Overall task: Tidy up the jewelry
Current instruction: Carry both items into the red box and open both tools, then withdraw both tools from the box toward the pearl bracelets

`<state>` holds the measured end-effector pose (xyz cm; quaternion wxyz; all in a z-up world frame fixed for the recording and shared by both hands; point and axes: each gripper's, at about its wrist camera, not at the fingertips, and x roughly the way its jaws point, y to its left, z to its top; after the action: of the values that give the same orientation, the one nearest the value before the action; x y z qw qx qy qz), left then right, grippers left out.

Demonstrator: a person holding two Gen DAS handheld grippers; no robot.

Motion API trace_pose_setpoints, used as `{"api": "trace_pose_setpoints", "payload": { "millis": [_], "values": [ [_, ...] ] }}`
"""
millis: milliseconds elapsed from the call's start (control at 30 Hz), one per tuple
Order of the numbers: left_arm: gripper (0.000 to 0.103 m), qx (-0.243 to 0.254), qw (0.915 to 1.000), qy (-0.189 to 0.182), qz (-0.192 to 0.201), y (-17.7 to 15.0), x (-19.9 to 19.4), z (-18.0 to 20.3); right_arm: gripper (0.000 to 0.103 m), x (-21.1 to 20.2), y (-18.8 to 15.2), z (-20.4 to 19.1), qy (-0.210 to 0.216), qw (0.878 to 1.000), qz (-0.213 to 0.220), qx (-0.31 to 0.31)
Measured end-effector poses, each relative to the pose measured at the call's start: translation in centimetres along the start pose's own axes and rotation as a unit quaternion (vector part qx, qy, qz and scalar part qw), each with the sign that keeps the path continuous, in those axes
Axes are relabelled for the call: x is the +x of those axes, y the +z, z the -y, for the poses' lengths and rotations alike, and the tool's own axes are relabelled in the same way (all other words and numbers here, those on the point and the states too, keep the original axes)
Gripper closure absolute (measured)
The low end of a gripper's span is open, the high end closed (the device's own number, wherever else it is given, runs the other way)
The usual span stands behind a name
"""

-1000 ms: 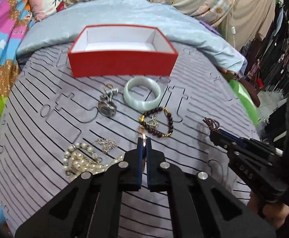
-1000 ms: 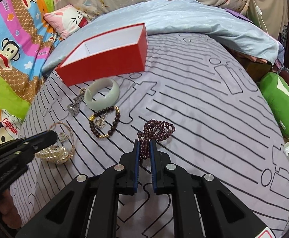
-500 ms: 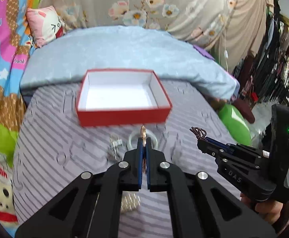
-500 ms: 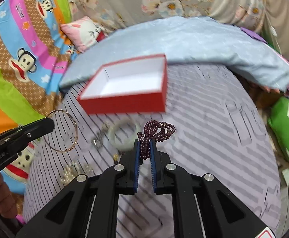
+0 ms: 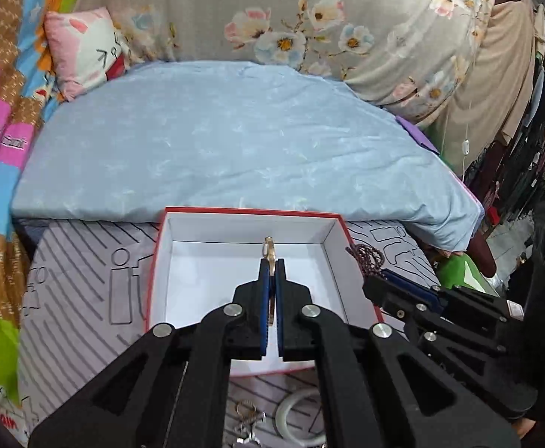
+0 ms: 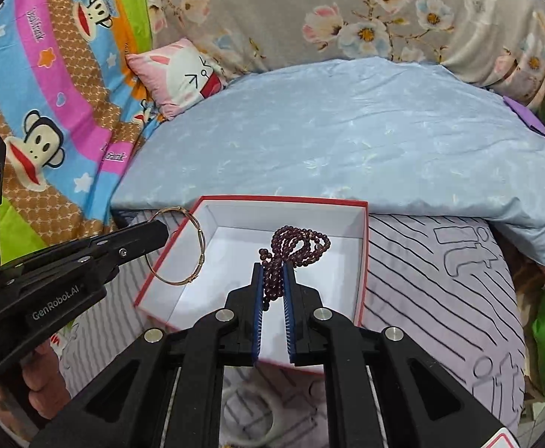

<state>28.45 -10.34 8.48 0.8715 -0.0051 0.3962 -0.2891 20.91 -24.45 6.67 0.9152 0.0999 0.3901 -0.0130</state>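
Note:
A red box with a white inside [image 5: 212, 287] [image 6: 347, 261] lies open on the grey striped mat. My left gripper [image 5: 270, 265] is shut on a thin gold bangle [image 5: 269, 254], held edge-on above the box; the bangle also shows in the right wrist view [image 6: 177, 246] over the box's left rim. My right gripper [image 6: 272, 268] is shut on a dark red bead strand [image 6: 294, 246] that hangs above the box's inside; the strand also shows in the left wrist view [image 5: 365, 257] at the box's right wall.
A pale jade bangle [image 5: 298, 414] [image 6: 250, 422] and a metal watch [image 5: 248, 429] lie on the mat in front of the box. A light blue quilt [image 5: 227, 149] lies behind the box, with a pink pillow [image 6: 182, 74] beyond it.
Both grippers have lifted off the mat with their pieces and moved forward to hold them over the red box. The other jewelry has dropped toward the bottom of the views.

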Motion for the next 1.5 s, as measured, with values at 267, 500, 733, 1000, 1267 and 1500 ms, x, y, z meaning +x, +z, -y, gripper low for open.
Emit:
{"api": "trace_pose_setpoints", "payload": {
  "millis": [267, 500, 733, 1000, 1267, 1500],
  "values": [
    [0.101, 0.003, 0.9994, 0.032, -0.015, 0.6, 5.4, -1.7, 0.094, 5.6, 0.4, 0.9, -0.033, 0.999, -0.023, -0.016],
    [0.072, 0.028, 0.9968, 0.074, 0.005, 0.8, 6.1, -1.4, 0.078, 4.3, 0.6, 1.3, -0.049, 0.999, 0.004, -0.018],
    [0.024, 0.016, 0.9919, 0.110, 0.061, -0.4, -0.1, -1.0, 0.059, -1.6, -1.9, 1.1, -0.056, 0.998, 0.034, -0.022],
    [0.016, -0.017, 0.9912, 0.126, 0.038, -7.3, -6.5, -2.4, 0.052, -7.8, -9.2, 0.8, -0.065, 0.997, 0.031, -0.017],
    [0.016, -0.018, 0.9940, 0.107, -0.013, -17.2, -9.8, -3.2, 0.052, -9.7, -17.2, 0.5, -0.060, 0.998, -0.024, 0.006],
    [0.016, 0.068, 0.9941, 0.066, -0.053, -25.0, -10.9, -0.6, 0.052, -10.1, -21.5, -0.1, -0.055, 0.996, -0.065, 0.011]
  ]
}}
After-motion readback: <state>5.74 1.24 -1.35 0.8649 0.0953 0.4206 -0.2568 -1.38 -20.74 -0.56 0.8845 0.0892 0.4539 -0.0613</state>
